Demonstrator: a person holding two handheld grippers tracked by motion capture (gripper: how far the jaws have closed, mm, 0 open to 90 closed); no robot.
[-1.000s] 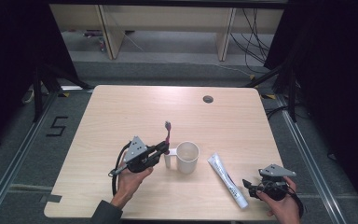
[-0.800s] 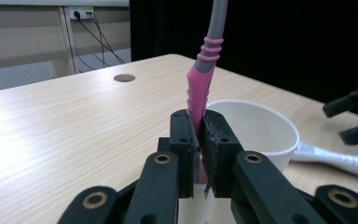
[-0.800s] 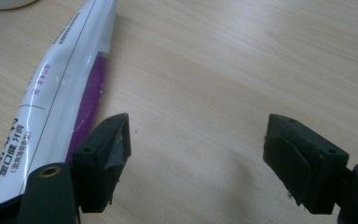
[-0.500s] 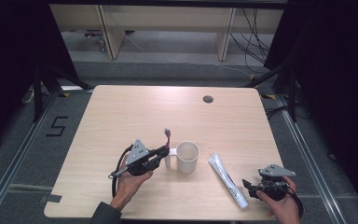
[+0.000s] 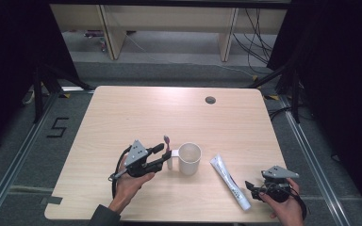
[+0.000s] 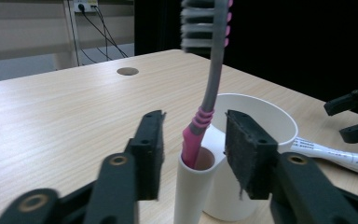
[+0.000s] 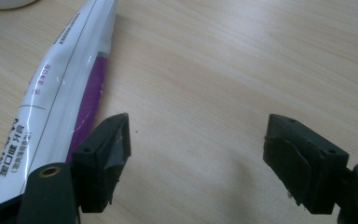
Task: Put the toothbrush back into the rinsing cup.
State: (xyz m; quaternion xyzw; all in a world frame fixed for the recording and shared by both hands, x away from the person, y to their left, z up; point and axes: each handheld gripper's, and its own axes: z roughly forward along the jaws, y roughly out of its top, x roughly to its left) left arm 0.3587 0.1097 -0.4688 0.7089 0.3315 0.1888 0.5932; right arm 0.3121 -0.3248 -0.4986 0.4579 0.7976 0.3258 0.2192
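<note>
The toothbrush point(image 6: 213, 70) stands upright in the holder tube point(image 6: 196, 186) at the cup's point(image 5: 189, 158) 9 o'clock, between the left gripper's point(image 6: 193, 154) released jaws. The right gripper point(image 7: 196, 158), also released, rests beside the toothpaste point(image 7: 60, 98).

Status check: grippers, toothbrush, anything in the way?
Left gripper open, jaws either side of the toothbrush standing in the cup's side holder. Right gripper open beside the toothpaste tube. Nothing blocking.

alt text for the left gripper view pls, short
A pink and grey toothbrush stands upright in the narrow side holder of a white cup, between the left gripper's open black jaws. Behind lie the wooden table and a toothpaste tube at right.
</note>
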